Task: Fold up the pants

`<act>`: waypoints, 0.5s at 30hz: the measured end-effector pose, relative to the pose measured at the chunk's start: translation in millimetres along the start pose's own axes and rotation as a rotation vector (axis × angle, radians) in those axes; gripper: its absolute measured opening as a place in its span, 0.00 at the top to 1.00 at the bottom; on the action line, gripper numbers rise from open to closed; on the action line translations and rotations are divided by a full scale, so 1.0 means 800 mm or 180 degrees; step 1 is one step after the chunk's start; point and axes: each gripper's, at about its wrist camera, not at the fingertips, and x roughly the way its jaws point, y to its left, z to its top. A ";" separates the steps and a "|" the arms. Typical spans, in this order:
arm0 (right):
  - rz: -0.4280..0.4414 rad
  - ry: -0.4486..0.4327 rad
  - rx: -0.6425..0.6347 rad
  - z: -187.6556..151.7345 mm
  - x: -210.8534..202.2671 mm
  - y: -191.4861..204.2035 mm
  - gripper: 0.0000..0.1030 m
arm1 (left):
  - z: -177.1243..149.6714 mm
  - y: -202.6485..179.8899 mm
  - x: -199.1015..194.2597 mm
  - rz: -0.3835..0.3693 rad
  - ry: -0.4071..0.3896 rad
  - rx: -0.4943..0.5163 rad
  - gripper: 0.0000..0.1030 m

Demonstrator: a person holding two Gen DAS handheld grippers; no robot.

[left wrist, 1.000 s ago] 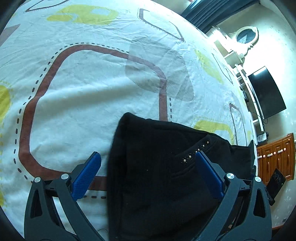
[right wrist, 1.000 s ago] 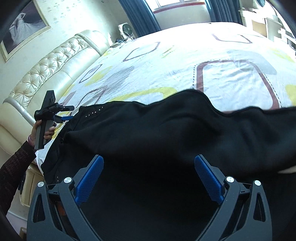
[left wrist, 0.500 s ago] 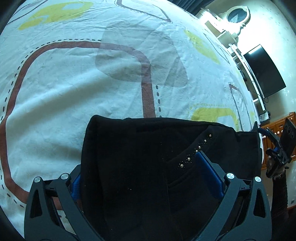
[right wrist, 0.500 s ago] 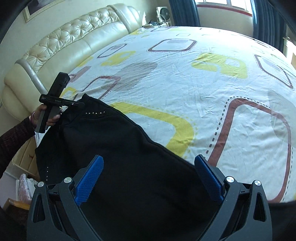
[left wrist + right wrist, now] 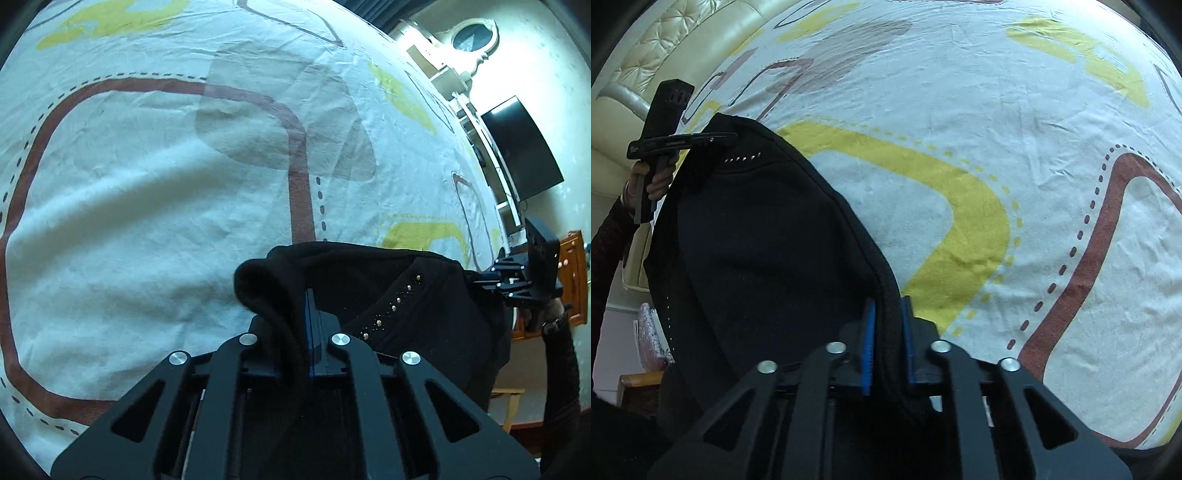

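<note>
Black pants (image 5: pixel 406 306) with a row of small studs lie at the near edge of a patterned bed sheet (image 5: pixel 147 184). My left gripper (image 5: pixel 308 295) is shut on a bunched corner of the pants. My right gripper (image 5: pixel 888 306) is shut on the hemmed edge of the pants (image 5: pixel 768 251). In the left wrist view the right gripper (image 5: pixel 517 284) shows at the far right end of the pants. In the right wrist view the left gripper (image 5: pixel 683 142) shows at the far left end, by the studs.
The sheet (image 5: pixel 997 147) is white with yellow, brown and grey shapes. A cream tufted headboard (image 5: pixel 665 40) stands at the left in the right wrist view. A dark television (image 5: pixel 521 147) and a wooden cabinet (image 5: pixel 572 280) stand beyond the bed.
Both grippers were open over the pants and have closed on the fabric, one at each end of the waist edge.
</note>
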 end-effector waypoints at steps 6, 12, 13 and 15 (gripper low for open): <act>-0.0209 -0.0370 -0.0097 -0.019 -0.033 0.042 0.91 | -0.013 -0.020 -0.026 -0.0142 -0.0250 0.0273 0.93; -0.0519 -0.1008 -0.0314 -0.077 -0.102 0.097 0.91 | -0.042 -0.032 -0.093 -0.0582 -0.0649 0.0382 0.93; -0.0589 -0.1085 -0.0371 -0.088 -0.110 0.107 0.91 | -0.050 -0.032 -0.107 -0.0682 -0.0735 0.0376 0.93; -0.0661 -0.1209 -0.0435 -0.116 -0.121 0.128 0.91 | -0.072 -0.034 -0.134 -0.0893 -0.0876 0.0363 0.93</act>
